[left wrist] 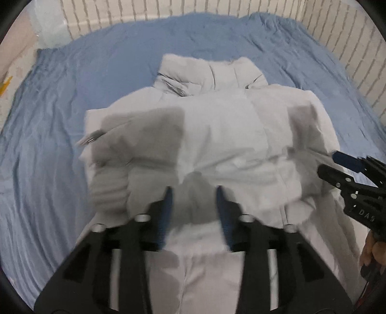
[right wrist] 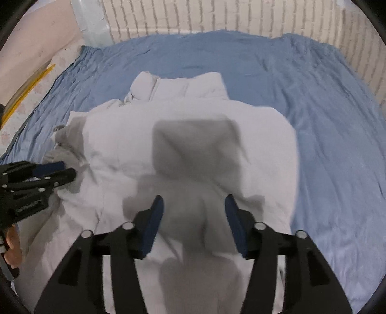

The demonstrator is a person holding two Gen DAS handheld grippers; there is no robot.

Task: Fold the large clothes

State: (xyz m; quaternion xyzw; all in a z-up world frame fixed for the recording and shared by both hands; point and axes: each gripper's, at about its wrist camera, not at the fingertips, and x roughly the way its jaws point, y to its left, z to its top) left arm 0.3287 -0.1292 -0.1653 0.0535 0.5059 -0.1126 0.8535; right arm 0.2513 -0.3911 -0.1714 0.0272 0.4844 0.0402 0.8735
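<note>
A white padded jacket [left wrist: 217, 130] lies on the blue bedsheet [left wrist: 48, 120], collar toward the far wall, its lower part folded up over the body. It also shows in the right wrist view [right wrist: 193, 149]. My left gripper [left wrist: 194, 200] is open just above the jacket's near fold, with nothing between its blue pads. My right gripper [right wrist: 194, 217] is open above the jacket's near right part. The right gripper shows at the right edge of the left wrist view [left wrist: 337, 164]. The left gripper shows at the left edge of the right wrist view [right wrist: 65, 169], its tips at the jacket's left side.
A white brick wall [left wrist: 193, 9] runs behind and to the right of the bed. The bed's left edge meets a pale floor with a yellow object [right wrist: 29, 91]. Bare blue sheet [right wrist: 337, 145] lies right of the jacket.
</note>
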